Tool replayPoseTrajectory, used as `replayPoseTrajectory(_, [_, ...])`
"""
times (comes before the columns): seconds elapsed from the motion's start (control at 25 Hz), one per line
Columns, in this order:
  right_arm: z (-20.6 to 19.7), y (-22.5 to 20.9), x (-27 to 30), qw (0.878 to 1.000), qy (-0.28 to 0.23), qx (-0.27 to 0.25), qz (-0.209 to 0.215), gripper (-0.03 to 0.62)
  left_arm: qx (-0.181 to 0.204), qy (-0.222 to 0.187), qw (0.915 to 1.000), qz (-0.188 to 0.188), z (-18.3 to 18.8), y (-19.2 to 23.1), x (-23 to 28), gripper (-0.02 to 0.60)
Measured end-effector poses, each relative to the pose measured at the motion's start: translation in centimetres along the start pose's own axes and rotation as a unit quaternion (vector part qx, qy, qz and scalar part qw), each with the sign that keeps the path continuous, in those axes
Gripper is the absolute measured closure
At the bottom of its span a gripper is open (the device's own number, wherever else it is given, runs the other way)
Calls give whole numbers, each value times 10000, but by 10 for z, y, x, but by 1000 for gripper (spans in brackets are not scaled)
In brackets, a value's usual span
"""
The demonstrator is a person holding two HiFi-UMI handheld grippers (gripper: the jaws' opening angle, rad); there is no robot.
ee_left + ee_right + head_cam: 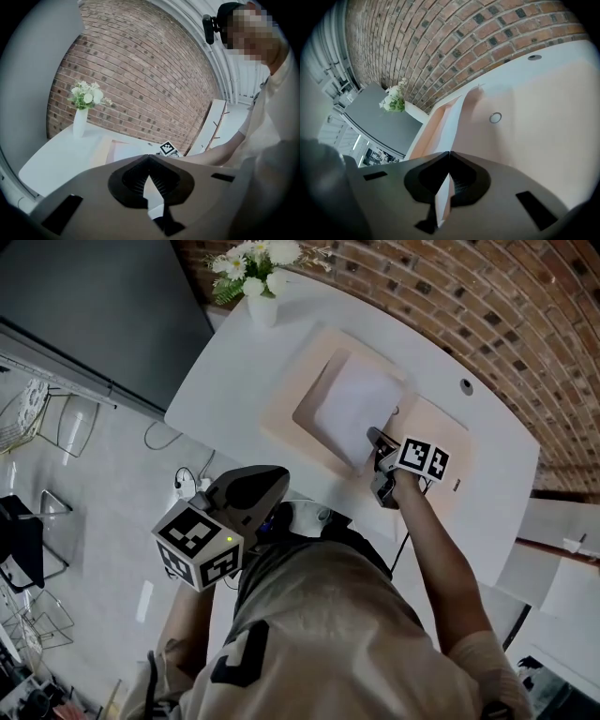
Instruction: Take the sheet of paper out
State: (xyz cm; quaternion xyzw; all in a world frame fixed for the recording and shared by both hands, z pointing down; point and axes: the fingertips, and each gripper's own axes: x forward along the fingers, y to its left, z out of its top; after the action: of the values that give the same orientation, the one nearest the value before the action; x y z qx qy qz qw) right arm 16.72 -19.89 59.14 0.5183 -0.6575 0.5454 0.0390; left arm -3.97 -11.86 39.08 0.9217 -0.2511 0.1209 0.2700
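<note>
white table (234,362), brick wall (487,296) | right gripper (373,439) pinching paper (352,409) | left gripper (149,156) seemingly closed

Matt white paper sheet (354,407), rough brick wall (487,306), smooth table (239,362)

A white curved tabletop (225,381) stands before a red brick wall (487,315). At its far left corner stands a white vase of flowers (262,307). A pale pink open folder (300,381) lies mid-tabletop, with a white sheet of paper (354,404) on it. The right gripper (380,451) pinches the sheet's near right corner. The left gripper (272,486) is off the tabletop's near left edge.
</note>
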Motion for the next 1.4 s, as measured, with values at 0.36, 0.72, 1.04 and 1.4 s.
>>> replayPoseTrajectory(0.36, [-1, 3, -6, 9992, -126, -305, -236, 570, -21, -54, 10000, -62, -6, 9, -18, 567])
replayPoseTrajectory(0.72, [-9, 6, -16, 9967, -207, -503, -609, 569, -90, -86, 9997, -188, -11, 20, -38, 568])
replayPoseTrajectory(1.04, [-14, 5, -29, 9936, -357, -639, -860, 569, -112, -7, 9991, -414, -15, 24, -43, 566])
replayPoseTrajectory(1.4, [-14, 6, -41, 9911, -471, -704, -1032, 569, -170, 47, 9984, -540, -21, 29, -43, 568])
